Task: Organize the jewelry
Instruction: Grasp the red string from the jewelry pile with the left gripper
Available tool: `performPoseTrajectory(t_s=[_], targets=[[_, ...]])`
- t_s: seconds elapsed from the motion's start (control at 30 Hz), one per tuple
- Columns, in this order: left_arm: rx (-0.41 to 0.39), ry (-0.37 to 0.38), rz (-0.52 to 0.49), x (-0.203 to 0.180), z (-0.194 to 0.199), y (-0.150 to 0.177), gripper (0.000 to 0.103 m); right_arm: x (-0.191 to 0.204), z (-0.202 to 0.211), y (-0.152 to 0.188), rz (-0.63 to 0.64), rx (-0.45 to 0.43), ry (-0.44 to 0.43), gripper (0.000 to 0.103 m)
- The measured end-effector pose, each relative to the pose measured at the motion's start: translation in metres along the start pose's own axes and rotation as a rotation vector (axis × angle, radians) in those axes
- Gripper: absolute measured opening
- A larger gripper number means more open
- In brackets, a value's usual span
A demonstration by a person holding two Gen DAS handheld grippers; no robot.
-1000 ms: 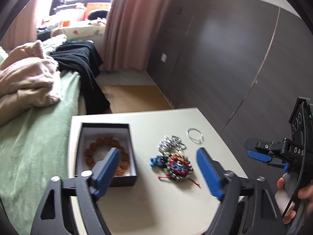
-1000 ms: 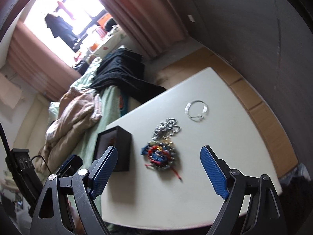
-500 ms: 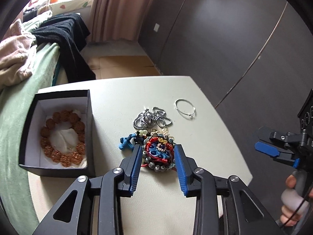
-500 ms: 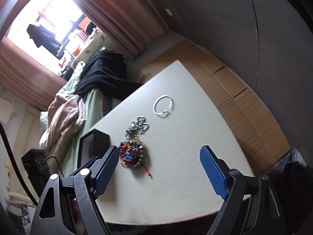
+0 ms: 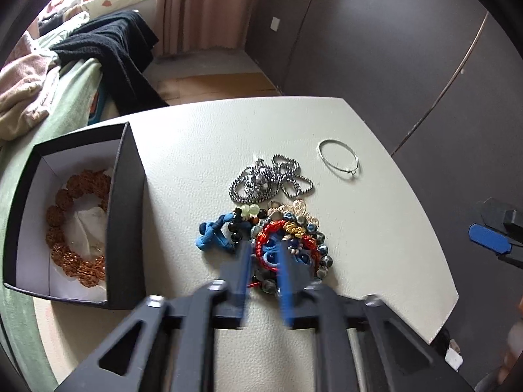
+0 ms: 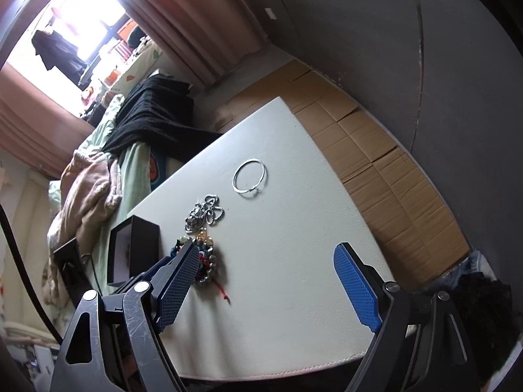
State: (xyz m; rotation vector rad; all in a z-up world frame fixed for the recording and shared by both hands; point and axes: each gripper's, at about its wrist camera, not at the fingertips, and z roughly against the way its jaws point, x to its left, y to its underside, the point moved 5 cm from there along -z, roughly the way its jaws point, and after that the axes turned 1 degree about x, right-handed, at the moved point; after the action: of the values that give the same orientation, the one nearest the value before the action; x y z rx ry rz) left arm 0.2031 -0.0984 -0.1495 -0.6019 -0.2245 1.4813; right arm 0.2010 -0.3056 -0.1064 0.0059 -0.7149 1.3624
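A heap of bead and cord bracelets [image 5: 291, 235] lies on the white table [image 5: 196, 150], also seen in the right wrist view [image 6: 204, 261]. My left gripper [image 5: 264, 254] is down in the heap with its fingers nearly closed around the red and blue bracelets. A silver ball chain [image 5: 268, 179] and a thin silver bangle [image 5: 338, 156] lie beyond. An open black box [image 5: 126, 215] on the left holds a brown bead bracelet [image 5: 70, 232]. My right gripper [image 6: 266, 289] is open and empty above the table's near right part.
A bed with a green sheet [image 5: 62, 98], a pink blanket and black clothes lies left of the table. Dark wall panels [image 5: 392, 49] stand to the right. Cardboard [image 6: 376, 150] covers the floor beyond the table edge.
My left gripper has dropped forward onto the bracelet heap and its fingers have closed from wide open to nearly shut. The right gripper has stayed open and tilted a little.
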Motion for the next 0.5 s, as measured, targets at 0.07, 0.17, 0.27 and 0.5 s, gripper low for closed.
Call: performPoseTrajectory(t_s=[0.07,0.17,0.27,0.5], targets=[[-0.009,-0.003,0.002,0.002,0.002,-0.001,0.003,0.005,-0.005,0.002,0.009,0.021,-0.035,0.086],[-0.038,0.040,0.017,0.003,0.014,-0.003,0.003,0.009,-0.008,0.004,0.015,0.030,-0.049,0.086],[-0.079,0.074,0.022,0.003,0.030,-0.007,0.003,0.012,-0.014,0.007,0.025,0.035,-0.032,0.084],[-0.163,0.161,0.034,0.001,0.067,-0.017,0.003,0.023,-0.031,0.012,0.022,0.065,-0.095,0.069]])
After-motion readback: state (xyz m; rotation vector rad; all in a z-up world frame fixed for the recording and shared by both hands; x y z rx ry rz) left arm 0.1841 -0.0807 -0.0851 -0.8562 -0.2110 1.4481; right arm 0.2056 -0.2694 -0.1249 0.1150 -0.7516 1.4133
